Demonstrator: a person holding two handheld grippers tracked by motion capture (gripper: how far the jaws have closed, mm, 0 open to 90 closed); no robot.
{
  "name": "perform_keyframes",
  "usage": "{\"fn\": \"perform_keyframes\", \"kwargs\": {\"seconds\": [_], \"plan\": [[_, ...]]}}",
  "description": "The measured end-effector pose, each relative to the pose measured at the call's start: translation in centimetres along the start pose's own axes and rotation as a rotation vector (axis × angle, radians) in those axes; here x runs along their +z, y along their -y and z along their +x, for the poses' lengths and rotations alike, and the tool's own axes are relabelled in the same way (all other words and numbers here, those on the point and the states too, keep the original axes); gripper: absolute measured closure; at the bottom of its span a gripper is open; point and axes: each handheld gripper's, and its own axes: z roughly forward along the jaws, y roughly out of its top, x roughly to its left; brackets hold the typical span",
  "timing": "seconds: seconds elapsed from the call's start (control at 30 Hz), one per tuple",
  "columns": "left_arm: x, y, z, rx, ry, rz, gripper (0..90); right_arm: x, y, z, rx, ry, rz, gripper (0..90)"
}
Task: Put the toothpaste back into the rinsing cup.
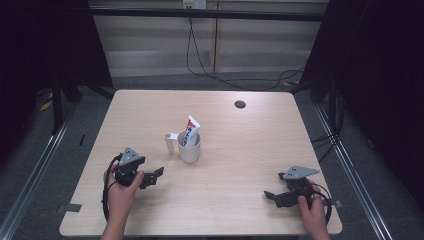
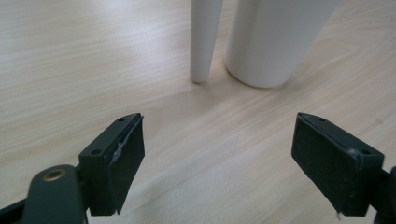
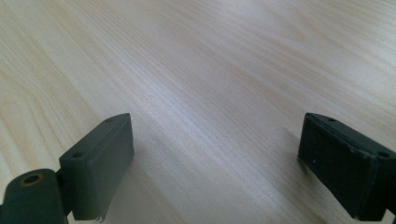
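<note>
- At the near table edge, left gripper [image 1: 156,174] and right gripper [image 1: 270,195]: jaws spread wide, holding nothing.
- Ahead of the left gripper: white cup [image 1: 189,146] (handle leftward), toothpaste tube [image 1: 190,131] standing inside.
- Judgement: placement looks complete; nothing obvious remains.

The plain white plastic cup with a side handle [image 1: 189,147] has no print on it. In it stands a white toothpaste tube with red and blue lettering [image 1: 190,131]. The pale wooden tabletop with fine straight grain [image 1: 235,150] carries a small dark round hole [image 1: 240,104] near its far edge. Each black two-jaw tool, left [image 1: 158,172] and right [image 1: 270,195], bears a grey three-cornered plate on top. The floor beyond is grey carpet [image 1: 150,82], crossed by black cables [image 1: 235,80].
</note>
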Motion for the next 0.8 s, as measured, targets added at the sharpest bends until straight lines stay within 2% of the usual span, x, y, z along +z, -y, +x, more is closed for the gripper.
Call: {"fn": "perform_keyframes", "kwargs": {"seconds": [0.27,0.3,0.43,0.8], "plan": [[-0.2,1.2,0.7,0.014,-0.010,0.026,17.5,0.0,0.0,0.0,0.000,0.000,0.000,9.9],[-0.1,1.3,0.7,0.004,-0.010,0.017,17.5,0.0,0.0,0.0,0.000,0.000,0.000,9.9],[-0.4,1.7,1.0,0.020,-0.018,0.032,17.6,0.0,0.0,0.0,0.000,0.000,0.000,9.9],[-0.5,2.8,1.4,0.033,-0.033,0.058,17.6,0.0,0.0,0.0,0.000,0.000,0.000,9.9]]}}
